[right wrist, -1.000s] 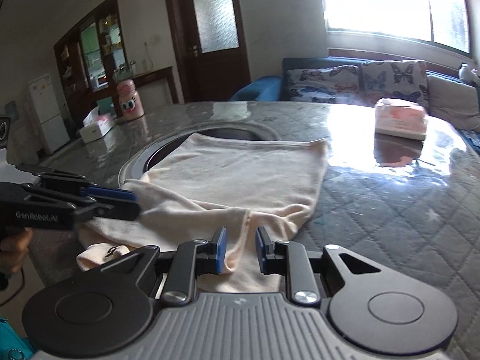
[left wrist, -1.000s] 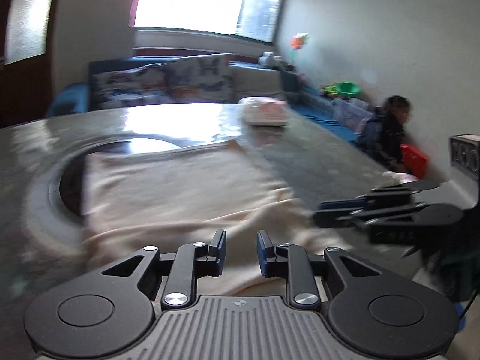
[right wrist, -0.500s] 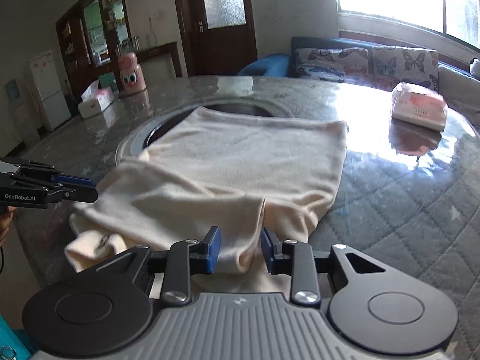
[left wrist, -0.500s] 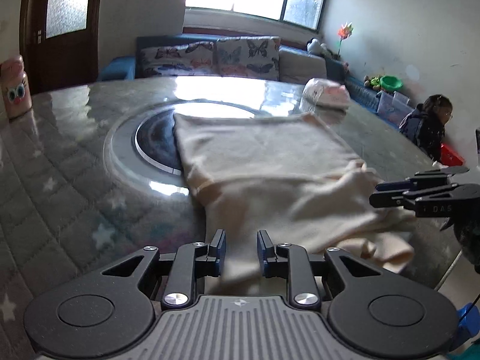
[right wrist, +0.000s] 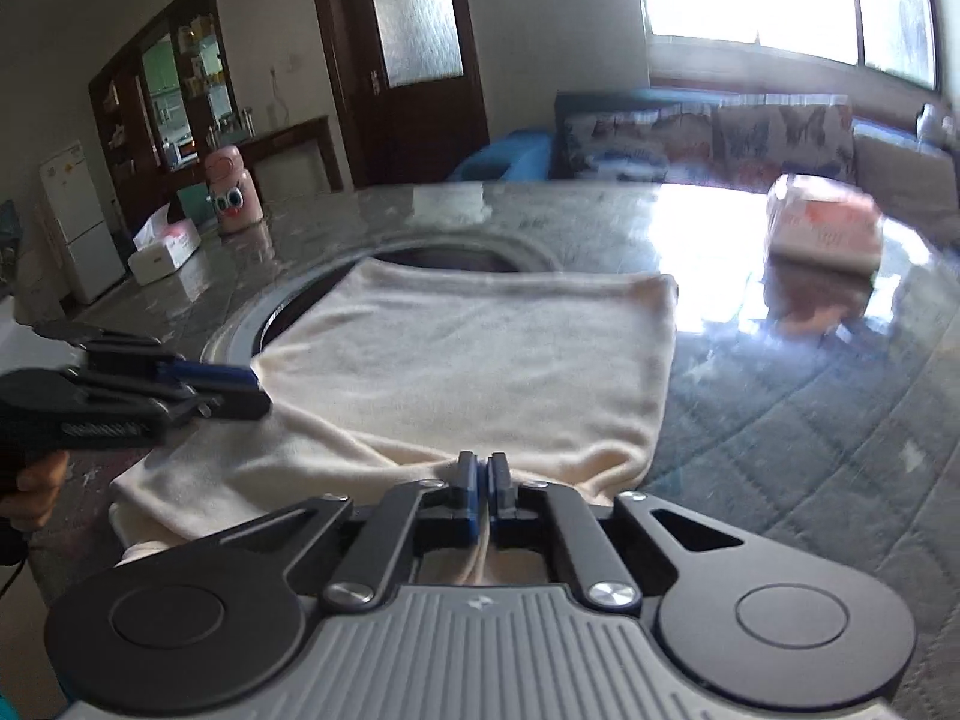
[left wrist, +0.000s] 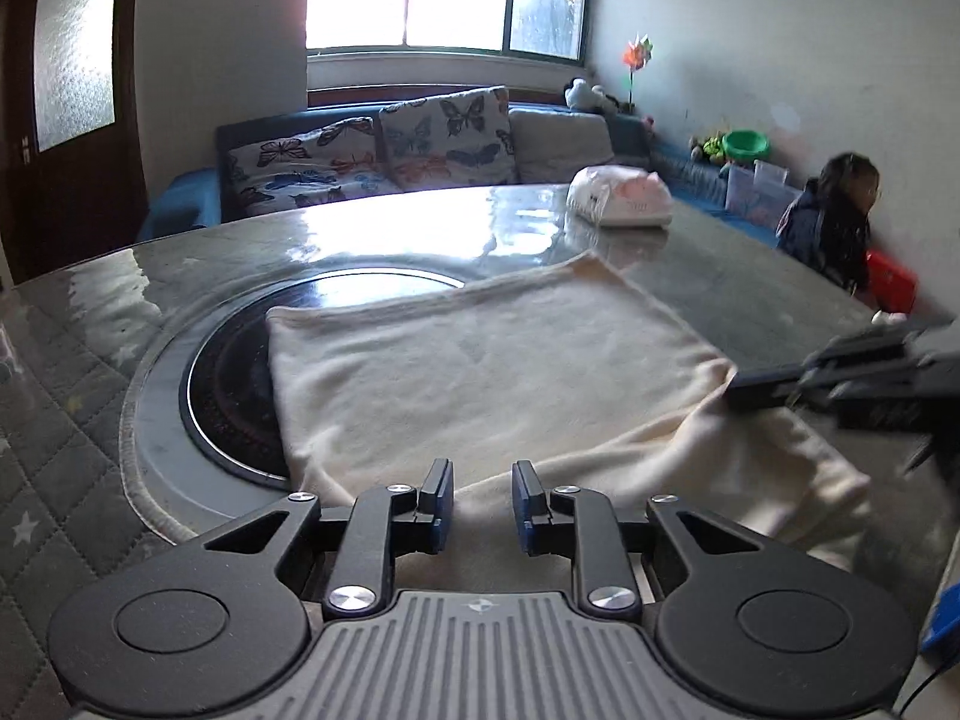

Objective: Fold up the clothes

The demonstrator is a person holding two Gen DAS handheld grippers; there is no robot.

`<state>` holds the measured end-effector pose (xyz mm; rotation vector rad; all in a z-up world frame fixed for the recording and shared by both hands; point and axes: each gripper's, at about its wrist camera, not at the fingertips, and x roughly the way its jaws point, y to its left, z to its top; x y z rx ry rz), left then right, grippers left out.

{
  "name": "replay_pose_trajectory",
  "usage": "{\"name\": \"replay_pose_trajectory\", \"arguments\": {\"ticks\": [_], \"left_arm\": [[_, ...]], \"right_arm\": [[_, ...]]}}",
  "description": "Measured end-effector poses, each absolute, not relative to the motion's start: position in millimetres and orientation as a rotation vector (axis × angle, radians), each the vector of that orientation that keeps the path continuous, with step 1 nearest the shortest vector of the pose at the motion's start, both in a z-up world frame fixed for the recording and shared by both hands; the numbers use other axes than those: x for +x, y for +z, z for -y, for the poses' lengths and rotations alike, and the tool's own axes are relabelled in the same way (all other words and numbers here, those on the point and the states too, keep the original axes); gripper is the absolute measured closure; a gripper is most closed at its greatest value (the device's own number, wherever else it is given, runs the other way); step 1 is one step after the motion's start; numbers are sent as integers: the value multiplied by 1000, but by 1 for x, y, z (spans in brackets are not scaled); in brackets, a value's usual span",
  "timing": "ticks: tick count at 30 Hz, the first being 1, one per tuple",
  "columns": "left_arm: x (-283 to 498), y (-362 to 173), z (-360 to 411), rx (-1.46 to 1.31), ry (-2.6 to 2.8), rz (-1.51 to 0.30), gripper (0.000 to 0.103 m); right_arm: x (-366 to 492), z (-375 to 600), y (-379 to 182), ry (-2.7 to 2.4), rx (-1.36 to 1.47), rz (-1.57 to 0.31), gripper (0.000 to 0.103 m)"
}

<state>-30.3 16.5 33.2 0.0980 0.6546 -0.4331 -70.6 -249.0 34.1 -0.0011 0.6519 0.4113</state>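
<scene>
The soft, limp cream knit garment [right wrist: 480, 360] bunches at its near hem — the right hand-held gripper [right wrist: 482, 474] is clenched on that edge, the left hand-held gripper [left wrist: 477, 495] released just above it.

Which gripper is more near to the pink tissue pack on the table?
Right. The right gripper works on the cloth's side nearest the tissue pack; the left gripper is at the opposite side.

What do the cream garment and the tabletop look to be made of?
Garment: soft knit or fleece-like fabric, matte and slightly fuzzy, draping in limp folds. Tabletop: seems to be quilted, star-printed cloth under a clear glossy cover, glass or plastic, judging by the sharp window glare.
</scene>
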Motion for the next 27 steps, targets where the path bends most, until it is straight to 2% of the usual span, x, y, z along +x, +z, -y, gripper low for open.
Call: {"name": "replay_pose_trajectory", "arguments": {"ticks": [6,8,18,27], "left_arm": [[-32,34,-24,75,-417,-657,80],[-32,35,-25,73,-420,-656,80],[-31,31,-30,55,-406,-670,77],[-38,37,-23,44,-437,-649,78]], "right_arm": [[-66,256,27,368,11,-682,101],[-67,256,32,394,29,-663,95],[-67,227,16,471,-60,-688,97],[-66,200,24,547,-94,-645,95]]}}
